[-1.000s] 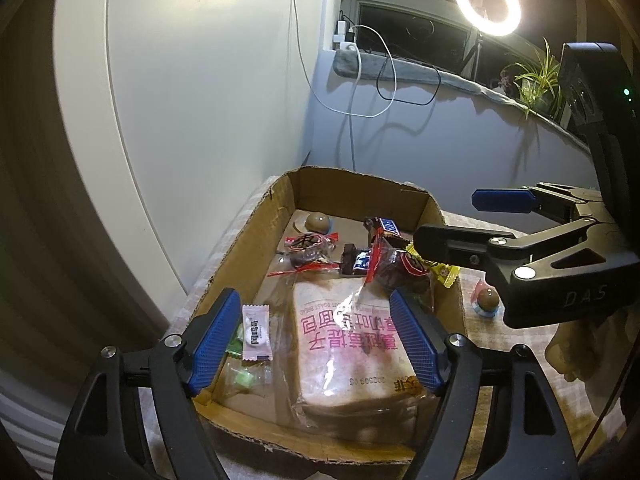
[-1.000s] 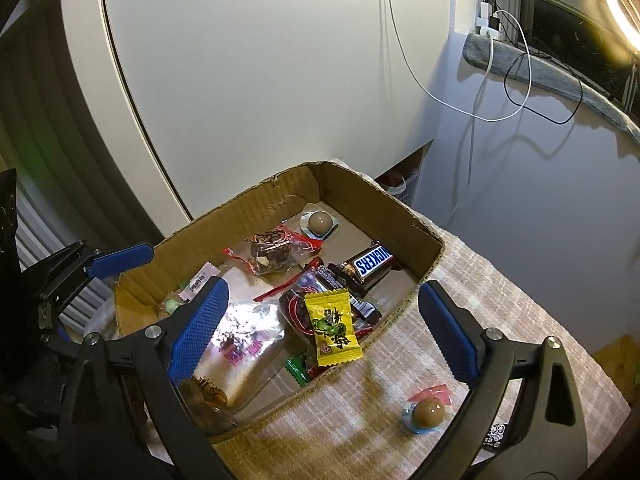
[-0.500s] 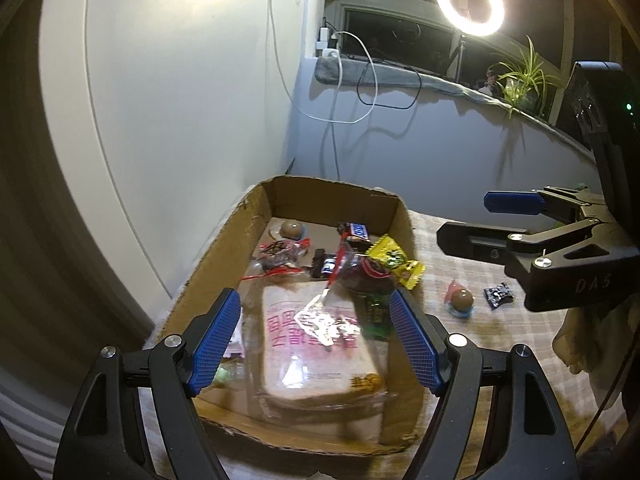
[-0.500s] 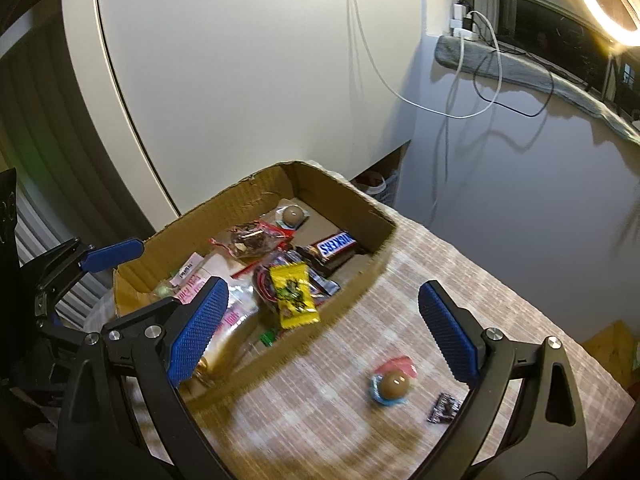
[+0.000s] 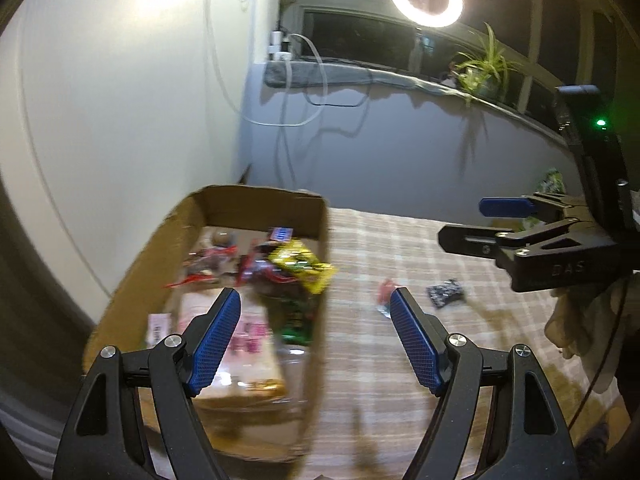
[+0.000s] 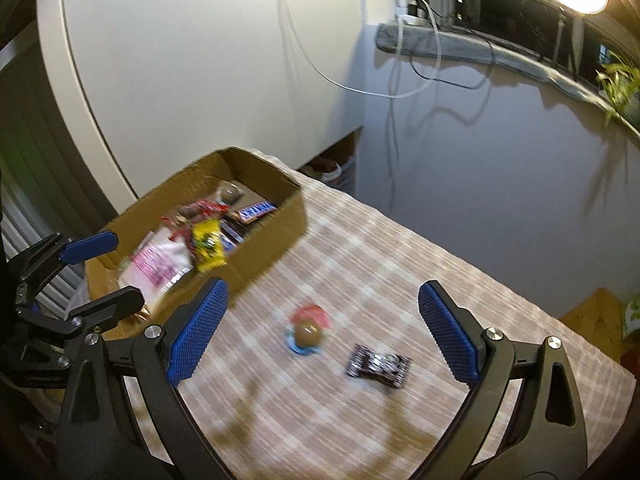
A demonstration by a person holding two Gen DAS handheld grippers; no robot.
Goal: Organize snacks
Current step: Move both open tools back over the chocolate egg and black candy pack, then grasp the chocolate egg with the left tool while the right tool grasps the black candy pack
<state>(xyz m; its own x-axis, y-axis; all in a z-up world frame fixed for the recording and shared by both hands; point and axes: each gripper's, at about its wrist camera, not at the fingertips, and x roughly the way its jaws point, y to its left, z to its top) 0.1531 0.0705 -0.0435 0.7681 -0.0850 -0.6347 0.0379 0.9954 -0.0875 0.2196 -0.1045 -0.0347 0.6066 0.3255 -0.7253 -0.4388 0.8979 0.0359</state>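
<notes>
A shallow cardboard box [image 6: 276, 236] sits at the far left corner of the checked-cloth surface [image 6: 400, 264], packed with snacks: a yellow packet [image 6: 207, 245] on top, a blue-labelled chocolate bar [image 6: 256, 212] toward the back, red-wrapped pieces and a clear bag with pink print [image 6: 154, 264] at the near end. Two snacks lie loose on the cloth, well apart from the box: a round brown sweet in a red and blue wrapper [image 6: 307, 334] and, just beside it, a small dark wrapped candy with white print [image 6: 379, 365]. The right gripper [image 6: 322, 334] hangs above these two with its jaws spread wide and empty. The left gripper [image 5: 316, 344] is likewise wide open and empty, straddling the box's right wall. Both views are blurred.
</notes>
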